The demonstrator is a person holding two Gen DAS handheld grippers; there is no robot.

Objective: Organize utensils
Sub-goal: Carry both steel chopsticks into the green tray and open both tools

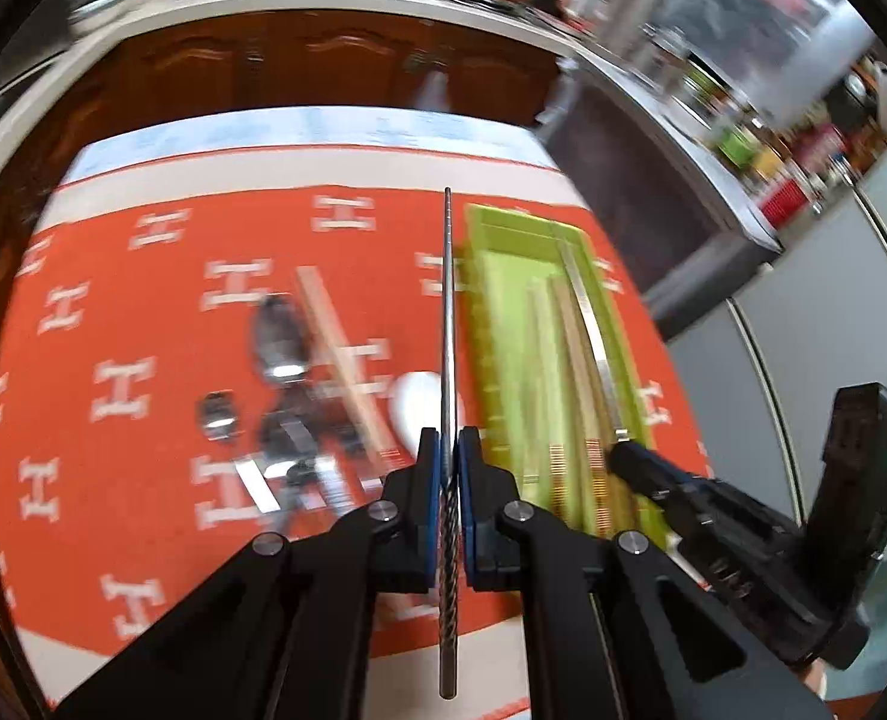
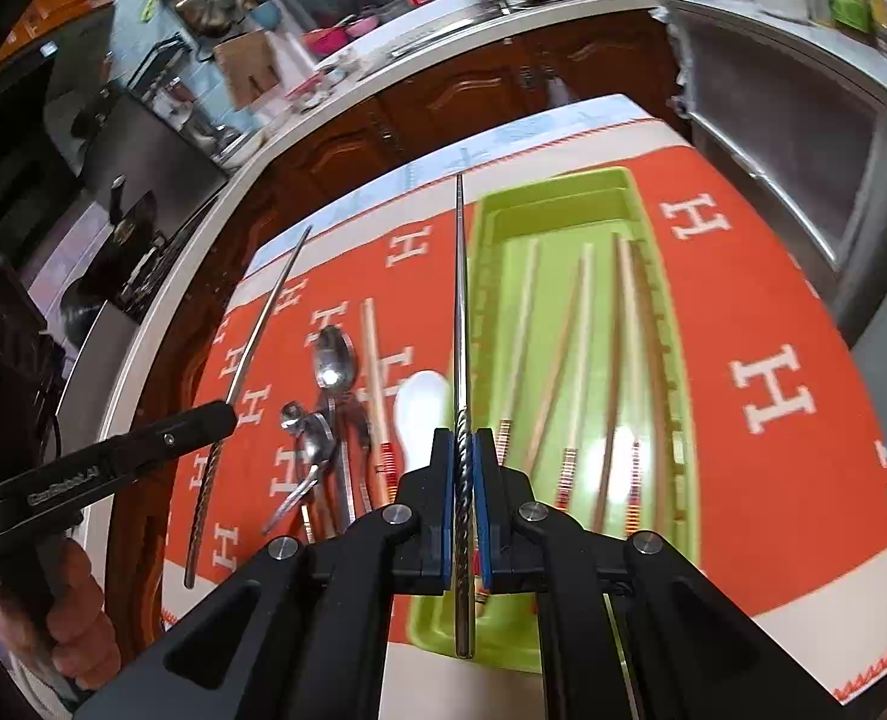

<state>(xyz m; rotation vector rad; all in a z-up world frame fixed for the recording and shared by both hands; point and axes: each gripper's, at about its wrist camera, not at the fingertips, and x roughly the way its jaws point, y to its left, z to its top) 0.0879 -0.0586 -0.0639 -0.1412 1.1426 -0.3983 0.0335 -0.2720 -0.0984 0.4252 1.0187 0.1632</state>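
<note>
Grippers both clamped: left gripper point(image 1: 449, 450) on one metal chopstick point(image 1: 448, 300), right gripper point(image 2: 464, 450) on another metal chopstick point(image 2: 461, 300), above orange tablecloth point(image 2: 773, 300). Green tray point(image 2: 563, 192) holding wooden chopsticks point(image 2: 623, 330); spoons point(image 2: 332, 360) just left of tray.

A cloth point(image 2: 743, 312) covers the surface. On it, toward 1 o'clock in the right wrist view, lies a long tray point(image 2: 563, 216) with several chopsticks point(image 2: 569, 324) lying lengthwise inside it. Toward 10 o'clock from the tray, on the cloth, spoons point(image 2: 332, 360) lie in a heap, with one loose chopstick point(image 2: 374, 360) and a ladle-shaped spoon point(image 2: 420, 402) between heap and tray.
</note>
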